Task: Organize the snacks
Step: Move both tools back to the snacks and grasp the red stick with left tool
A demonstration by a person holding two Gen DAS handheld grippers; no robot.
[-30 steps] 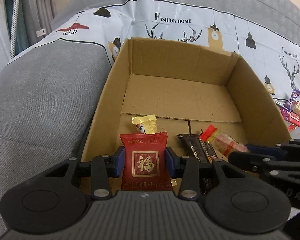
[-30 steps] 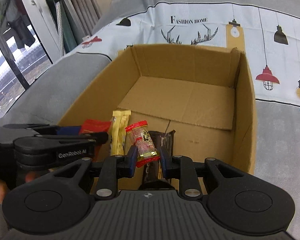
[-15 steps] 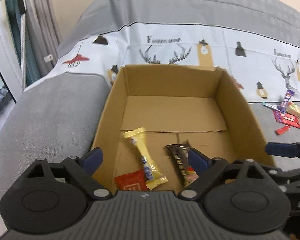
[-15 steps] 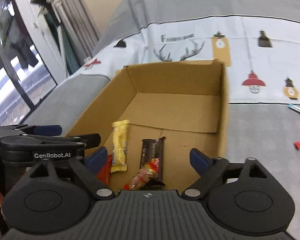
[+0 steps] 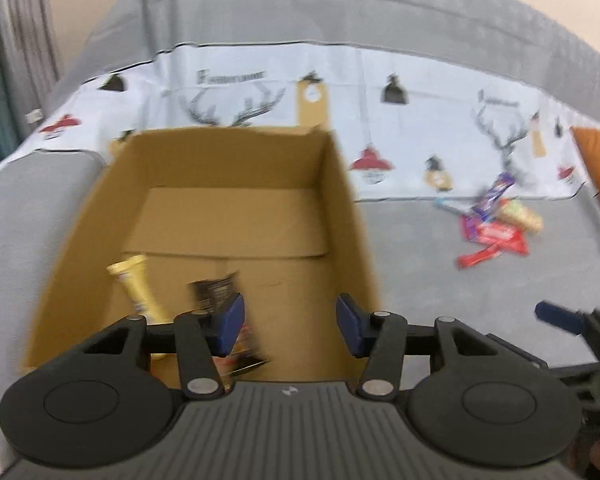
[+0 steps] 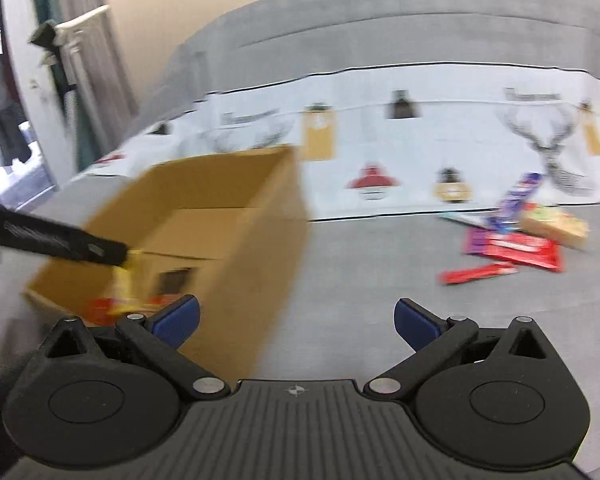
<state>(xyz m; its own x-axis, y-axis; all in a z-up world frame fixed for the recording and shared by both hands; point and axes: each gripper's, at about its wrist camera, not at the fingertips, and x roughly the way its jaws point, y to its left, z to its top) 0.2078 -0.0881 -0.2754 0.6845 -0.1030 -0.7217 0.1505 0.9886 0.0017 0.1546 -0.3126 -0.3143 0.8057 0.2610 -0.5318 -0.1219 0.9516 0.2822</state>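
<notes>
With both my left tool (image 5: 288, 324) and right tool (image 6: 296, 320) wide and empty, a few snacks (image 5: 216, 300) lay in the box (image 5: 340, 208) while a pile (image 6: 516, 240) waited on the sofa (image 6: 360, 300).

An open cardboard box (image 5: 336, 208) holds a yellow bar (image 5: 134, 288) and a dark bar (image 5: 214, 294) at its near end; more wrapped snacks (image 6: 512, 240) lie heaped far right.
</notes>
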